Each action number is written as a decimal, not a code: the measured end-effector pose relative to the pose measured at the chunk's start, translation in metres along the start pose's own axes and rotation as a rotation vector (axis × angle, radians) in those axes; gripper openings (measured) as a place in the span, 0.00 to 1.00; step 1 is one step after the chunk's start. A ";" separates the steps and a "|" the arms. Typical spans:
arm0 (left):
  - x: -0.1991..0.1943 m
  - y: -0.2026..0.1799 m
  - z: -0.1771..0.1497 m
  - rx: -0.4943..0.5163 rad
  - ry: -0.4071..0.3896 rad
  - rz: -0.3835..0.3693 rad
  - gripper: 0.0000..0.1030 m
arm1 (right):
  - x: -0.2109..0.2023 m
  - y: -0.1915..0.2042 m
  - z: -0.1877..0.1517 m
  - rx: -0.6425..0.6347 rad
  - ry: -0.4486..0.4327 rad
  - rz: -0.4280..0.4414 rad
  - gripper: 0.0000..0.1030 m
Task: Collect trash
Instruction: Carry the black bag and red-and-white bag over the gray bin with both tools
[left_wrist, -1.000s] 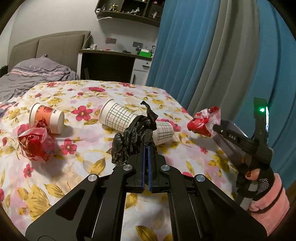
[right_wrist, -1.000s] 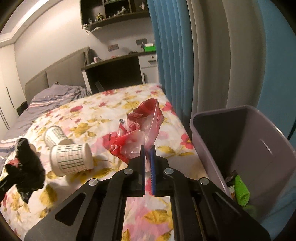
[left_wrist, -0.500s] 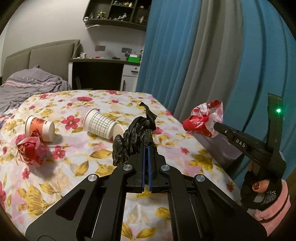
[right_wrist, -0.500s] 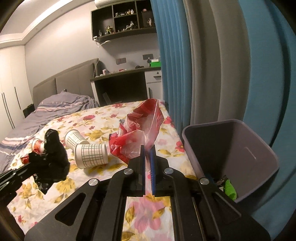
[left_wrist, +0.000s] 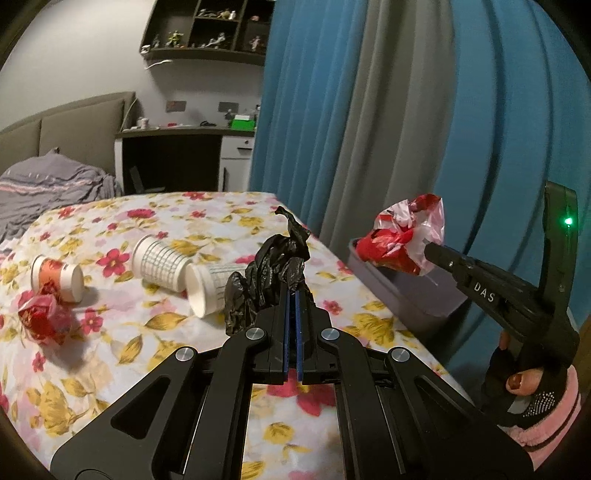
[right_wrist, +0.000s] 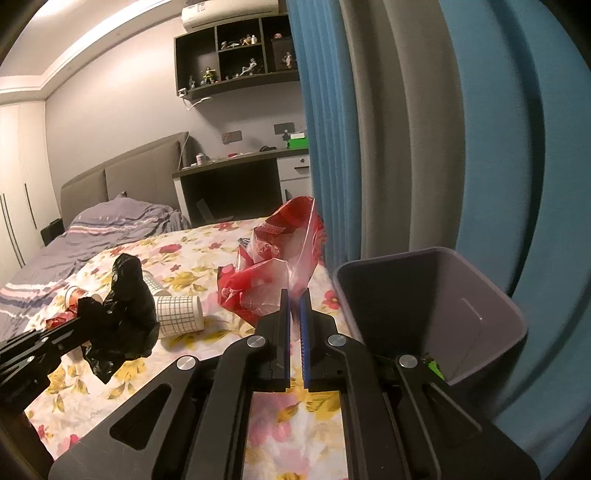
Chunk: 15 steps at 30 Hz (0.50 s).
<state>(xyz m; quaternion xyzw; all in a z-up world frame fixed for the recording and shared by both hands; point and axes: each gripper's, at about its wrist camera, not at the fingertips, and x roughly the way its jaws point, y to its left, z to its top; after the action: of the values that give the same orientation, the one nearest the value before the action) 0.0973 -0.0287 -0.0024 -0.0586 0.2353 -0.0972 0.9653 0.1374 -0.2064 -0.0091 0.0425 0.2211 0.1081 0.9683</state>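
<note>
Nearest, the left gripper (left_wrist: 293, 295) is clenched on a crumpled black plastic bag (left_wrist: 267, 273), lifted above the floral bedspread (left_wrist: 110, 354). Beyond, the right gripper (right_wrist: 294, 295) pinches a red-and-clear plastic bag (right_wrist: 273, 266) beside the grey bin (right_wrist: 480, 295). Paper cups (left_wrist: 173, 258) lie farther off on that bedspread.

Crumpled black bag (left_wrist: 266, 273) and red-clear wrapper (right_wrist: 269, 266) aloft; grey bin (right_wrist: 436, 295) beside bed

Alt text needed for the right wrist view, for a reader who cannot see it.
The right gripper pinches a crumpled red and clear plastic bag above a floral bedspread, beside an open grey bin. At left, the left gripper holds a black bag near checked paper cups.
</note>
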 end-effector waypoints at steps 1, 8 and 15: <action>0.002 -0.005 0.002 0.007 -0.001 -0.006 0.01 | -0.002 -0.002 -0.001 0.002 -0.003 -0.005 0.05; 0.026 -0.042 0.021 0.062 -0.014 -0.072 0.01 | -0.005 -0.033 -0.001 0.025 -0.012 -0.069 0.05; 0.064 -0.087 0.038 0.108 -0.027 -0.178 0.01 | -0.003 -0.074 -0.006 0.057 -0.007 -0.174 0.05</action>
<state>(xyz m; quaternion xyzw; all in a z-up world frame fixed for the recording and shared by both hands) 0.1565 -0.1250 0.0162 -0.0284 0.2103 -0.1942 0.9577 0.1466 -0.2792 -0.0228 0.0509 0.2236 0.0170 0.9732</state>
